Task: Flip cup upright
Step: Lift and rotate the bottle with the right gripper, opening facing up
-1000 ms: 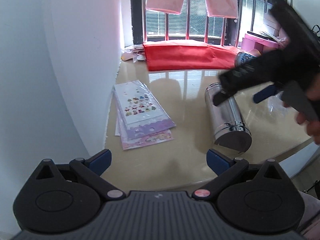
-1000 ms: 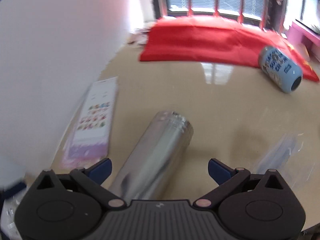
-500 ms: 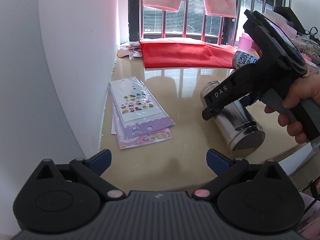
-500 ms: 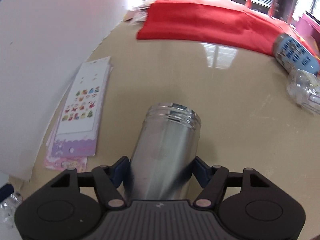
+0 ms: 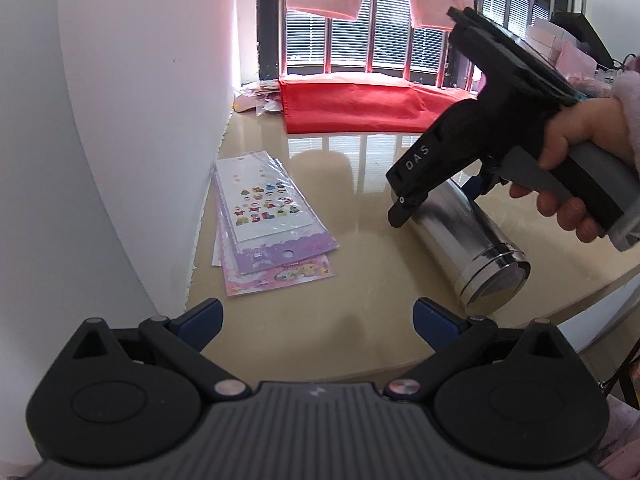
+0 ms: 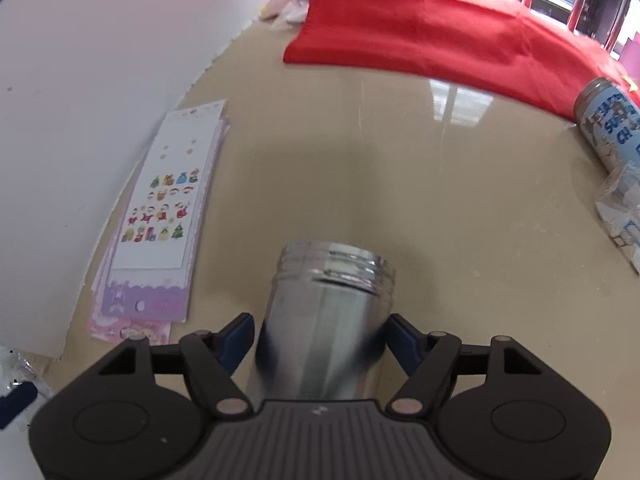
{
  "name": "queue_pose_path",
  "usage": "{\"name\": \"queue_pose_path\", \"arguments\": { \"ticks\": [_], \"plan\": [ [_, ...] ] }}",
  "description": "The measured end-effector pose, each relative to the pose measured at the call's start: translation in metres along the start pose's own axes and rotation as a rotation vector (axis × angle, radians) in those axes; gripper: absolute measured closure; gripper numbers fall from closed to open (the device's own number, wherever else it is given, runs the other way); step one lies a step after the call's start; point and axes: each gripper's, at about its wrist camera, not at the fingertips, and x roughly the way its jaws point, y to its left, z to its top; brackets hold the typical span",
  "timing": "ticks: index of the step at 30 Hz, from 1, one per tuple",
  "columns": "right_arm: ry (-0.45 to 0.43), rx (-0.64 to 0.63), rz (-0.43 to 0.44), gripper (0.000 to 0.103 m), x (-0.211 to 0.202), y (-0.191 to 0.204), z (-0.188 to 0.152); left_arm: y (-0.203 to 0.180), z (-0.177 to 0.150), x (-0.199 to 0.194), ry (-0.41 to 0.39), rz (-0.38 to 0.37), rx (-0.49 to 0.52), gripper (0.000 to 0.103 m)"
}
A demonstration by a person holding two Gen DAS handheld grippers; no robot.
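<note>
A steel cup lies on its side on the beige table, its threaded mouth pointing away from me. It also shows in the left wrist view, base end toward the table's front edge. My right gripper is shut on the cup's body, a blue pad pressed against each side. From the left wrist view the right gripper sits over the cup. My left gripper is open and empty, low over the front of the table.
Sticker sheets lie by the white wall at left. A red cloth covers the back of the table. A blue printed cup lies on its side at far right beside a clear plastic wrapper.
My right gripper came down over the steel cup and closed on its body. The cup's end has lifted slightly. My left gripper has stayed in place, open.
</note>
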Motion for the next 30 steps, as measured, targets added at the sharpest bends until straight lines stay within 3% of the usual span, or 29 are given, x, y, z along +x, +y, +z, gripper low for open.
{"name": "queue_pose_path", "arguments": {
  "ticks": [1,6,15,22,30],
  "plan": [
    [0.009,-0.003,-0.004,0.038,0.002,0.001,0.002,0.0,0.0,0.001,0.001,0.004,-0.004,0.0],
    [-0.008,-0.053,0.01,0.039,0.002,0.009,0.008,-0.001,0.003,0.001,0.005,0.027,-0.02,0.0],
    [-0.262,-0.184,0.098,0.04,-0.047,0.02,-0.001,-0.01,0.009,-0.005,0.003,0.061,-0.05,0.0],
    [-0.45,-0.252,0.193,0.041,-0.074,0.009,-0.03,-0.023,0.013,-0.012,-0.006,0.095,-0.077,0.0],
    [-0.515,-0.325,0.244,0.041,-0.077,-0.001,-0.046,-0.036,0.016,-0.012,0.001,0.138,-0.107,0.0]
  ]
}}
